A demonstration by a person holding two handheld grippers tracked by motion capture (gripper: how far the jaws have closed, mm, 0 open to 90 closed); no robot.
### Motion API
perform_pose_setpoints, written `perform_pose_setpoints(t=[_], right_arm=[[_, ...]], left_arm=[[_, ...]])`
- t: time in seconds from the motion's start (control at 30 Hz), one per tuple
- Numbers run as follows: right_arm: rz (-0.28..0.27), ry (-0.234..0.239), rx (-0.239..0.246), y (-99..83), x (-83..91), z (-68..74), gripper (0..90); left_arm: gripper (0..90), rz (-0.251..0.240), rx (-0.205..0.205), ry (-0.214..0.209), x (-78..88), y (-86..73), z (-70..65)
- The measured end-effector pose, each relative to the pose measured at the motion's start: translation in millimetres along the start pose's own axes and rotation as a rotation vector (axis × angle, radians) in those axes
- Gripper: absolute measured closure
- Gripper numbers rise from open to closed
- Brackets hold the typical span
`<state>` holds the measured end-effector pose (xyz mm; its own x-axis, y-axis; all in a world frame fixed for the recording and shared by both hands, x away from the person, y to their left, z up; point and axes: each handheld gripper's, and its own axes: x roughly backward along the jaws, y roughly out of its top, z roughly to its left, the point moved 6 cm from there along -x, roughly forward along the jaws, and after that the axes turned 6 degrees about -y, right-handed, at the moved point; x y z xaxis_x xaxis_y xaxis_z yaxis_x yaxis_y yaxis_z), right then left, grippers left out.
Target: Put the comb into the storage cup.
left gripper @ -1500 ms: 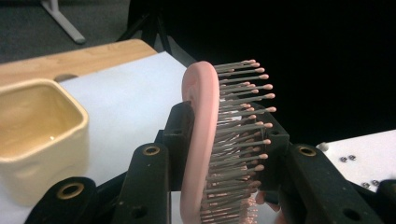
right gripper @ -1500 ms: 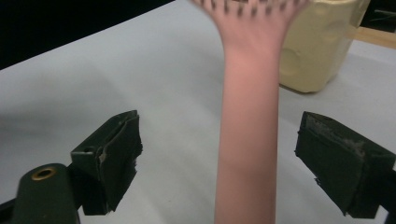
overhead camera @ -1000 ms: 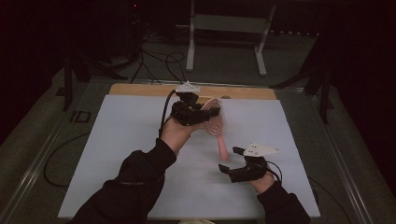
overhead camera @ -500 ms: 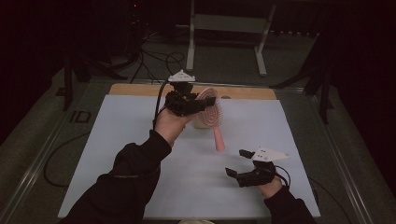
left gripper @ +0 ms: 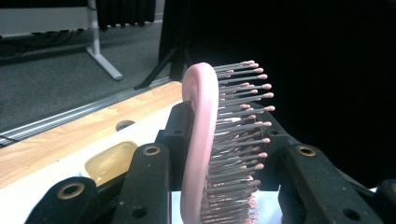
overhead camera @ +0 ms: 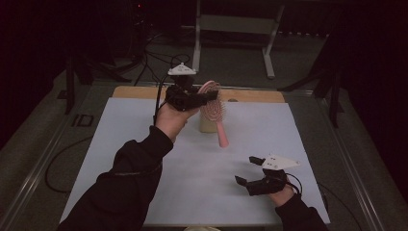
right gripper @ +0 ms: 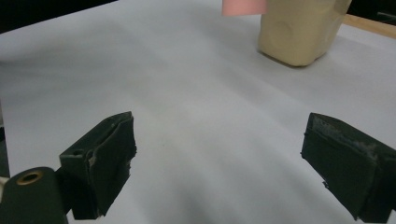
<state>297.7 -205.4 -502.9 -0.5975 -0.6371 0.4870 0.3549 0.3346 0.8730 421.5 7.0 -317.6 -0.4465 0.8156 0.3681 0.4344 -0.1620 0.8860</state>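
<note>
Above the far half of the white counter (overhead camera: 144, 144), the left tool (overhead camera: 204, 98) clamps the head of a pink hairbrush (overhead camera: 214, 108), handle hanging down, bristles facing right in the left gripper view; a cream block (overhead camera: 207, 124) stands beneath it; near the front right, the right tool (overhead camera: 246, 171) hovers with jaws spread wide, holding nothing.

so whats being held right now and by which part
The left gripper is shut on the pink hairbrush, clamped across its head, one jaw on the back and one on the bristle side; the handle hangs down free. The right gripper is open and holds nothing.
</note>
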Motion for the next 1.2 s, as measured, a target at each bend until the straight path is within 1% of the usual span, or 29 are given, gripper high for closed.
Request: perform_pose_setpoints(t=[0.17,0.33,0.53,0.6,0.77,0.83,0.97,1.0,1.2], right_arm=[[-0.009,-0.003,0.007,1.1,0.5,-0.6,9.6],[0.000,-0.004,0.007,0.6,0.0,-0.7,9.6],[-0.005,-0.003,0.003,1.1,0.4,-0.6,9.6],[-0.008,-0.003,0.005,1.4,0.6,-0.6,9.6],[-0.008,-0.003,-0.007,1.7,1.7,-0.6,9.8],[-0.009,-0.002,-0.007,1.8,1.8,-0.7,9.8],[-0.010,0.002,-0.009,1.8,2.2,-0.6,9.8],[-0.009,0.002,-0.010,1.8,2.5,-0.7,9.8],[-0.017,-0.002,-0.014,2.6,3.7,-1.7,9.8]], left_arm=[[66.4,-0.007,0.012,0.010,0.5,5.4,7.4],[66.4,-0.015,-0.005,0.026,0.8,13.4,12.4],[66.5,-0.034,-0.015,0.037,1.1,25.4,15.8],[66.5,-0.032,-0.022,0.044,0.4,28.8,16.9],[66.5,-0.041,-0.016,0.046,-1.7,36.7,20.4],[66.5,-0.047,-0.021,0.053,-3.0,40.4,22.0],[66.5,-0.049,-0.016,0.054,-4.9,47.2,25.3],[66.5,-0.050,-0.017,0.062,-5.4,48.7,26.2],[66.5,-0.051,-0.019,0.074,-8.1,55.5,31.7]])
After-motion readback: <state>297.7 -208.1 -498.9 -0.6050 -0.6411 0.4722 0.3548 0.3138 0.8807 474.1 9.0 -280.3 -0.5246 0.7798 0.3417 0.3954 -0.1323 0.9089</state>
